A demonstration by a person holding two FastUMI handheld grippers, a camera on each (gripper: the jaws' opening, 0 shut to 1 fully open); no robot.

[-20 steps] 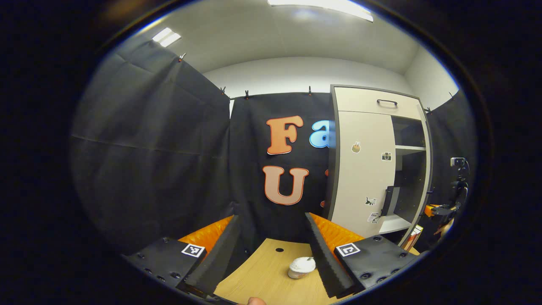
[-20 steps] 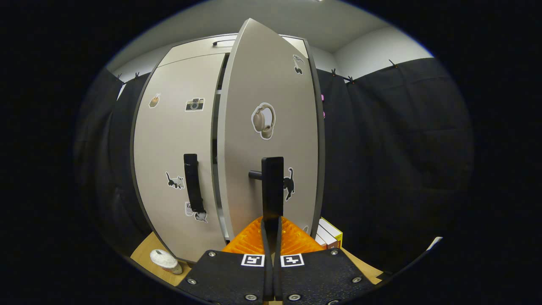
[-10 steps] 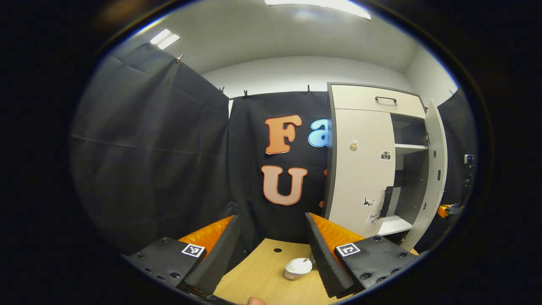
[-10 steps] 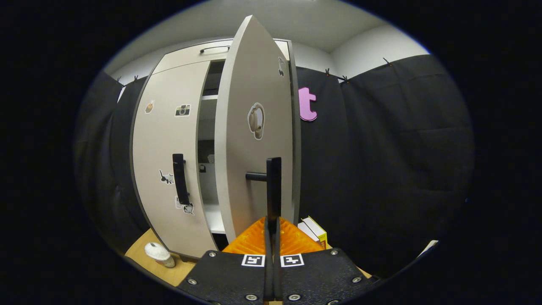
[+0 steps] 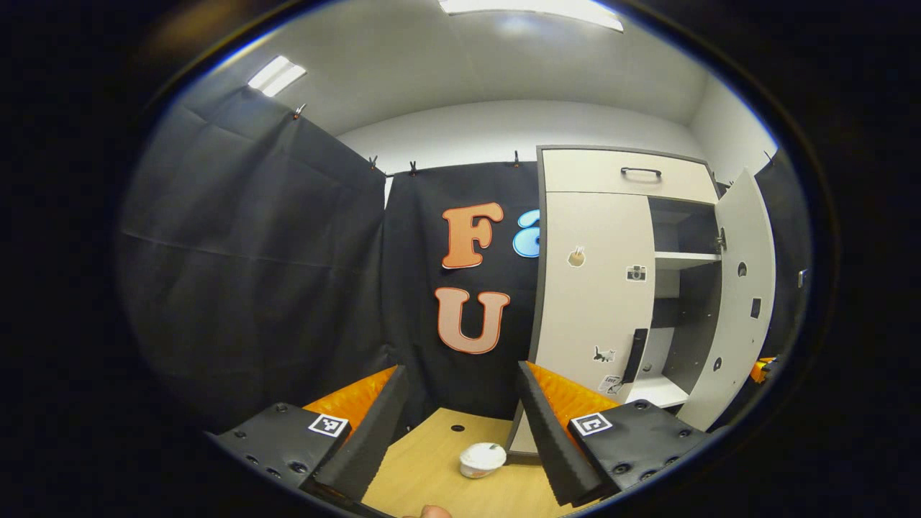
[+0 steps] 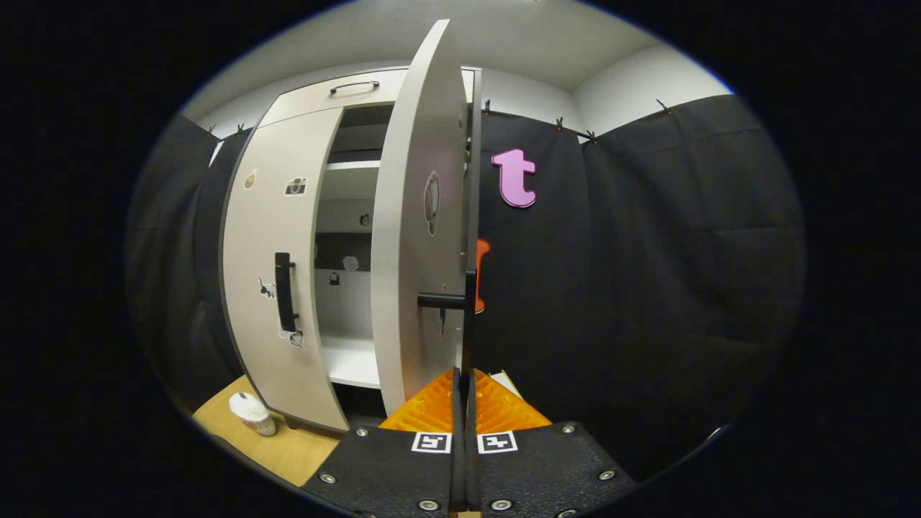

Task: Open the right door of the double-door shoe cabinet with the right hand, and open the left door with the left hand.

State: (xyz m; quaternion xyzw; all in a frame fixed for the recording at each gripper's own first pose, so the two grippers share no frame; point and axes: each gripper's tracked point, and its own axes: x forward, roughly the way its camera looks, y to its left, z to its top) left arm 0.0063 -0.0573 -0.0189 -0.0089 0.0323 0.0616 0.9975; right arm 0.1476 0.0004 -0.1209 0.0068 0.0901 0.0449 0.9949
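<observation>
Booth cabinet's right door [image 6: 417,216] held open by right claw [image 6: 465,381].

The open right door [image 6: 414,237] hides the cabinet's right interior, and stickers on the left door [image 5: 590,288] are too small to make out.

Pale right door [image 6: 410,237] swung wide; left door [image 6: 277,244] shut.

The wooden table [image 5: 432,467] carried the shoe cabinet [image 5: 590,302]. A small white cup [image 5: 482,459] stood on the tabletop just beside the cabinet's front left corner, ahead of me.
</observation>
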